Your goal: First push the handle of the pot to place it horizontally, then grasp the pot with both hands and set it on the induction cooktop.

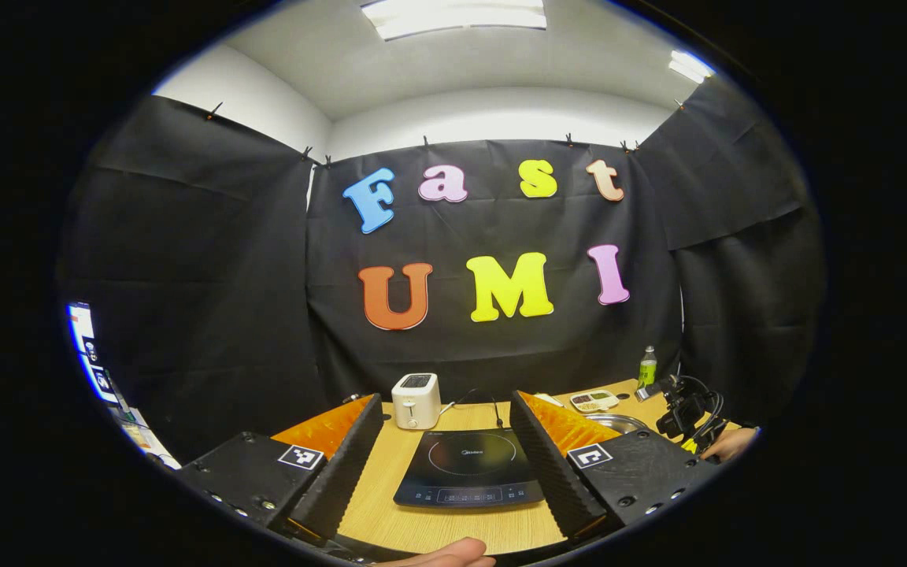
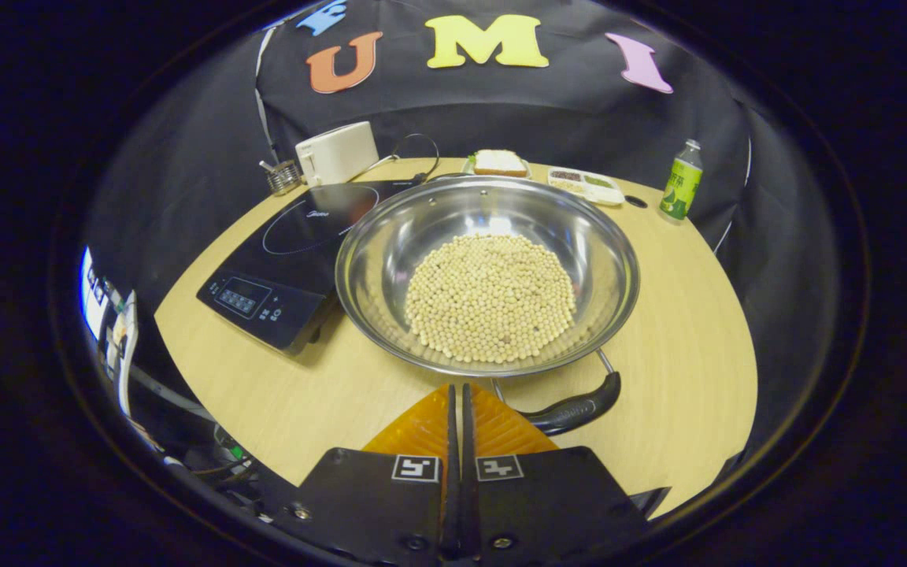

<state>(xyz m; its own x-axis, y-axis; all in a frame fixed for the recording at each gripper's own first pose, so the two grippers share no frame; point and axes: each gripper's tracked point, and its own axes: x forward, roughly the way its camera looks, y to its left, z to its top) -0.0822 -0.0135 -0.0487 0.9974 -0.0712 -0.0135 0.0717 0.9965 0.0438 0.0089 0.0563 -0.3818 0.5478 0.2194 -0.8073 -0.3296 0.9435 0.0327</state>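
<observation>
A steel pot (image 2: pixel 367 236) holding pale beans (image 2: pixel 489 295) sits on the wooden table, right of the black induction cooktop (image 2: pixel 296 244) and touching its edge. The pot's dark handle (image 2: pixel 575 409) hangs off the near rim, angled to the right. My right gripper (image 2: pixel 457 390) is shut with nothing in it, its tips just short of the near rim and left of the handle. In the left gripper view, my left gripper (image 1: pixel 446 395) is open wide above the table, the cooktop (image 1: pixel 469 468) framed between its fingers. The pot's rim (image 1: pixel 615 421) peeks out at right.
A white toaster (image 2: pixel 337 152) stands behind the cooktop beside a small metal holder (image 2: pixel 284 177). A sandwich plate (image 2: pixel 499 162), a food tray (image 2: pixel 586 183) and a green bottle (image 2: pixel 680 179) line the far edge. A hand (image 1: pixel 446 555) shows at the bottom.
</observation>
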